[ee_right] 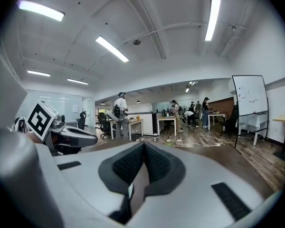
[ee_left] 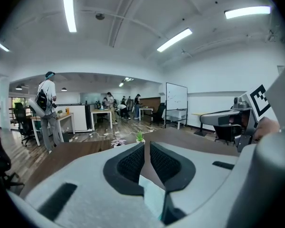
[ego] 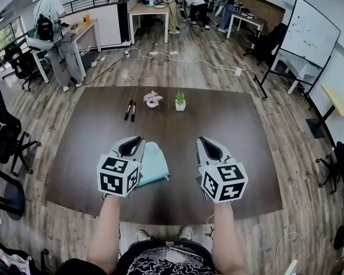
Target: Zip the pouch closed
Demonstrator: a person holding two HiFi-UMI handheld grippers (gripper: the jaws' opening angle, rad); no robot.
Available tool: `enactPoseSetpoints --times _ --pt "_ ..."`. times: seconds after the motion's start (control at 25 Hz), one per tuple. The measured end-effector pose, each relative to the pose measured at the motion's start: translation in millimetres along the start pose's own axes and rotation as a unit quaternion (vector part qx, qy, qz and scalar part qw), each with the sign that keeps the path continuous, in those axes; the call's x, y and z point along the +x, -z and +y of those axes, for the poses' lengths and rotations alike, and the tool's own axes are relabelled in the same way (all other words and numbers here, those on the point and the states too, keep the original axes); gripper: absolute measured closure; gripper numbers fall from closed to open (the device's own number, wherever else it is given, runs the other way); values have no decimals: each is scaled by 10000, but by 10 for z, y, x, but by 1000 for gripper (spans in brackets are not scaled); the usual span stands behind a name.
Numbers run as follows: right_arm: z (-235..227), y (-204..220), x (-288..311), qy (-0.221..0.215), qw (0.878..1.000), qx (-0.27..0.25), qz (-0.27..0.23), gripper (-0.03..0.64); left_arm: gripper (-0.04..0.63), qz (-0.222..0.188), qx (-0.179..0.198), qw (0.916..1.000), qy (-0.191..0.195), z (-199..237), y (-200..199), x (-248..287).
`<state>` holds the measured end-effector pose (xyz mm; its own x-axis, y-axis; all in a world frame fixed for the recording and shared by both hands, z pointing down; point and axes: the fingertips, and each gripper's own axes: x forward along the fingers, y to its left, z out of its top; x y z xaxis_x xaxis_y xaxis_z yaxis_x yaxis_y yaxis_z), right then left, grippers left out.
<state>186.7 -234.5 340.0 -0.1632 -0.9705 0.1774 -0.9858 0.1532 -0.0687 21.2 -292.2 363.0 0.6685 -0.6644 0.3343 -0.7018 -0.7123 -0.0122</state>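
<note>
A light teal pouch [ego: 153, 162] lies flat on the brown table [ego: 241, 125], near its front edge. My left gripper [ego: 139, 140] hangs above the pouch's left part, its jaws drawn almost together with nothing between them. In the left gripper view the pouch [ee_left: 152, 194] shows below the left gripper [ee_left: 147, 144], apart from the pads. My right gripper [ego: 202, 141] is held over bare table to the right of the pouch, shut and empty. In the right gripper view the right gripper [ee_right: 143, 145] has its pads meeting, and a sliver of the pouch [ee_right: 129, 190] shows beneath. The zipper's state cannot be made out.
Two black markers [ego: 129, 110], a small pink flower pot [ego: 152, 99] and a small green plant pot [ego: 180, 101] stand at the table's far side. Office chairs [ego: 6, 136] stand left of the table, a whiteboard [ego: 309, 36] at the right, and people stand at desks behind.
</note>
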Motion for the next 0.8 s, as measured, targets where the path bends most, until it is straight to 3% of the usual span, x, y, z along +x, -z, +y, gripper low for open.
enactPoseSetpoints --times 0.8 --pt "50 -59 -71 -51 9996 -209 -163 618 584 -386 7 9987 -324 75 -73 -148"
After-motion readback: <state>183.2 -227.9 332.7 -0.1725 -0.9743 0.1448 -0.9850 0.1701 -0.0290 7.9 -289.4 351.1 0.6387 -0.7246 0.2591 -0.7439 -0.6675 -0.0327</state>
